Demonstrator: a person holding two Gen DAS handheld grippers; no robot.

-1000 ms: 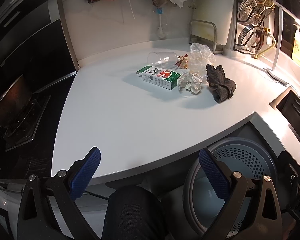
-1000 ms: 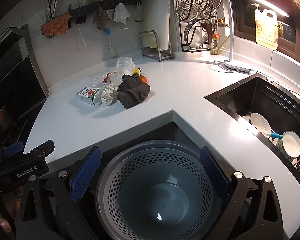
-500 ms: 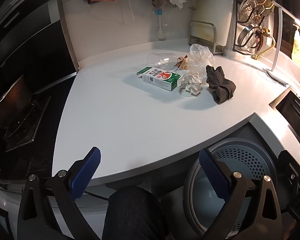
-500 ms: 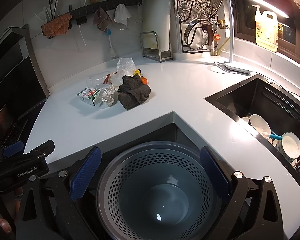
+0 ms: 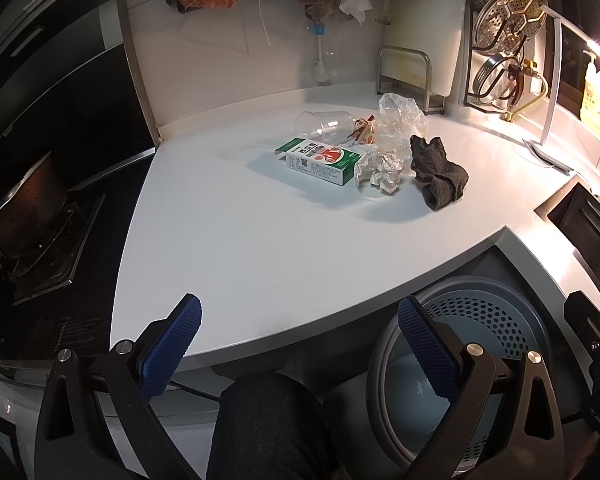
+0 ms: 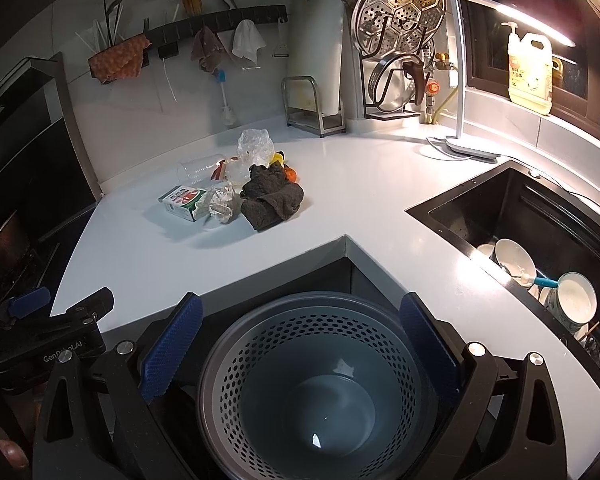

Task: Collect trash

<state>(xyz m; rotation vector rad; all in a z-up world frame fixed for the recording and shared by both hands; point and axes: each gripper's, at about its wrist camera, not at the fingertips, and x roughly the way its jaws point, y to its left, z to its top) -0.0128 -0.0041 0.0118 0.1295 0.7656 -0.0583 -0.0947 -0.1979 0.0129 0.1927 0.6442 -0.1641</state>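
Left wrist view: the left gripper [image 5: 300, 344] hangs with jaws spread wide and empty at the near rim of the curved white countertop [image 5: 240, 240], the trash heap lying well ahead of its fingertips. Nearest the jaws sits a green-and-white cardboard carton [image 5: 320, 161], touching a crumpled ball of silvery foil [image 5: 380, 170]; behind them lie a clear plastic cup on its side [image 5: 324, 124], a crinkled transparent plastic bag [image 5: 400, 124] and a small red-and-white snack wrapper [image 5: 363, 131]. A dark brown crumpled cloth [image 5: 440, 174] rests just right of the foil. Everything looks light; the carton is likely stiff enough to pinch across its narrow sides, while foil and bag would crush and the cup may slip or roll. Right wrist view shows the right gripper [image 6: 298, 346], likewise parted and holding nothing, poised directly over the grey perforated round bin [image 6: 260, 344] below the counter's notched edge. Bare counter between jaws and heap leaves open room; a black sink [image 6: 480, 216] with dishes lies off to the right.
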